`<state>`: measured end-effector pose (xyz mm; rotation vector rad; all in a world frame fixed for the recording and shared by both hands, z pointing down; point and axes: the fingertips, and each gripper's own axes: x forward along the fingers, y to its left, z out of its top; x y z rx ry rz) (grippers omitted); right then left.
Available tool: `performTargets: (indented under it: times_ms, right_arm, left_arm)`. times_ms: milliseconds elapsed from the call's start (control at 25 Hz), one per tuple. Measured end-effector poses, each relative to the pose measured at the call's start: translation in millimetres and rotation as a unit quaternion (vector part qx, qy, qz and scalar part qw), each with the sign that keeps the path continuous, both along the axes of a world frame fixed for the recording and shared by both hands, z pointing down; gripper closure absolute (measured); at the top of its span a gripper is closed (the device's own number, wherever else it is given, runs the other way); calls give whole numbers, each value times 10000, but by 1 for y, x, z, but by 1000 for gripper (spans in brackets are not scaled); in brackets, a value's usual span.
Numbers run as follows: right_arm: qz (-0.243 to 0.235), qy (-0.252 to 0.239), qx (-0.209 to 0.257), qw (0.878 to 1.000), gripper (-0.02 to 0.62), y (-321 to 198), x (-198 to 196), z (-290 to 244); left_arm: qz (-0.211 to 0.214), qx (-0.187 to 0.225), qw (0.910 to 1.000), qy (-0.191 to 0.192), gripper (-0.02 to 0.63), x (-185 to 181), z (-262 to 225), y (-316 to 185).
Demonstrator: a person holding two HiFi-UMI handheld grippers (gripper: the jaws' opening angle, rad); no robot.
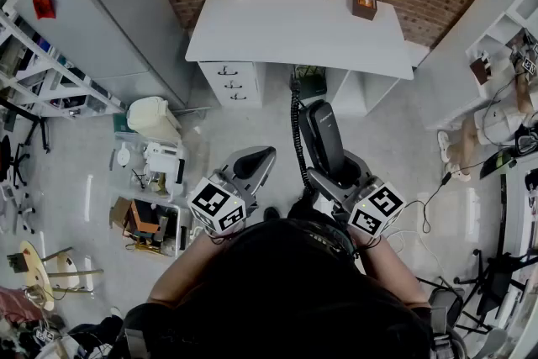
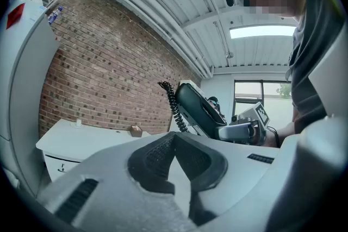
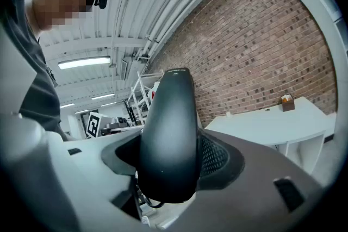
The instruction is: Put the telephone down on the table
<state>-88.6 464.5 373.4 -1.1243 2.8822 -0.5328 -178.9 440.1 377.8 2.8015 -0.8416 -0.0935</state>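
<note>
While the right gripper [image 1: 334,174] is raised above the floor, its fingers [image 3: 218,158] clamp the near end of the black telephone [image 1: 324,134]. The telephone projects toward the far white worktop [image 1: 294,25] and is well apart from it. A coiled cord [image 1: 296,126] runs along its left side. The left gripper [image 1: 256,160] is near on the left, with its fingers [image 2: 157,157] closed together and empty.
</note>
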Motion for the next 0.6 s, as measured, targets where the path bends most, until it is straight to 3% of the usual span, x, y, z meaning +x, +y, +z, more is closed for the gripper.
performTargets:
  times_ms: [600]
  right_arm:
    - [-141, -63, 152, 9998, 316, 1, -2, -4]
  left_arm:
    - [-49, -52, 10000, -5, 598, 0, 3, 0]
